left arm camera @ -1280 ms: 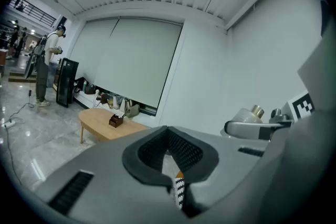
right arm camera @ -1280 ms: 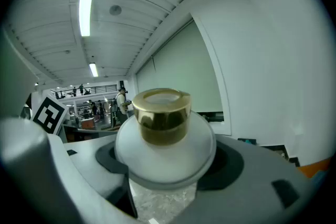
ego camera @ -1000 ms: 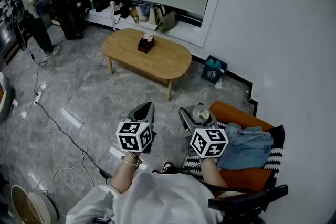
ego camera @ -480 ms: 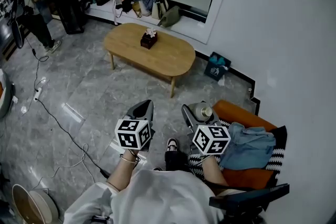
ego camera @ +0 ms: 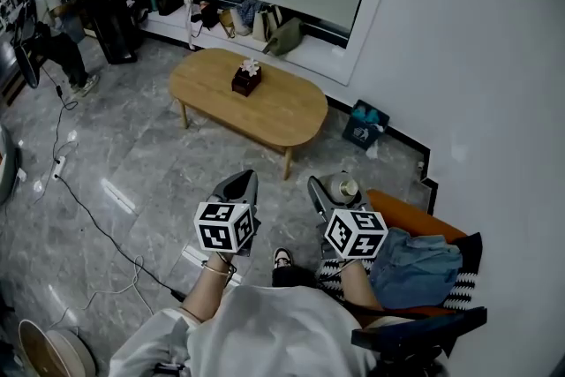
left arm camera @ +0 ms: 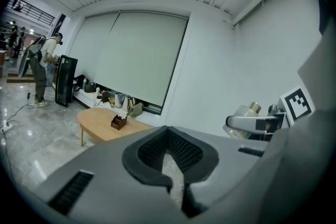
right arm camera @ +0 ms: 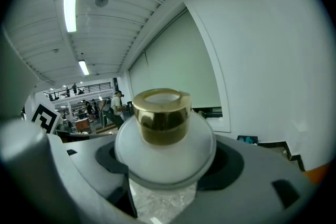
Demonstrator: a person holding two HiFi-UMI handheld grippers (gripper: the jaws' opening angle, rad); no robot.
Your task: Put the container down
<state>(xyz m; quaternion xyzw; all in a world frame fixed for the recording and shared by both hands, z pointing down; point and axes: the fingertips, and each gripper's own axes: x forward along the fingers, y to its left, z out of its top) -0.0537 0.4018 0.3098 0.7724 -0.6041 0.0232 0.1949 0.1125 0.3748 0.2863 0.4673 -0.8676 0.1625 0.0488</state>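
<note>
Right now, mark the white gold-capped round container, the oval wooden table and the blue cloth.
White gold-capped round container (right arm camera: 165, 159): right gripper view, white body.
Oval wooden table (ego camera: 282, 110): head view, bare top.
Blue cloth (ego camera: 415, 263): head view, middle.

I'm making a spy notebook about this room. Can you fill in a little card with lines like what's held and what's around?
place: room with a grey marble floor
right gripper: shut on the white container with a gold cap, held up off the floor
left gripper: shut, nothing in it
ahead: oval wooden table with a small dark box on top
by the right gripper: orange seat with a blue cloth on it
far away: a person standing near a black cabinet
container put down: not yet
</note>
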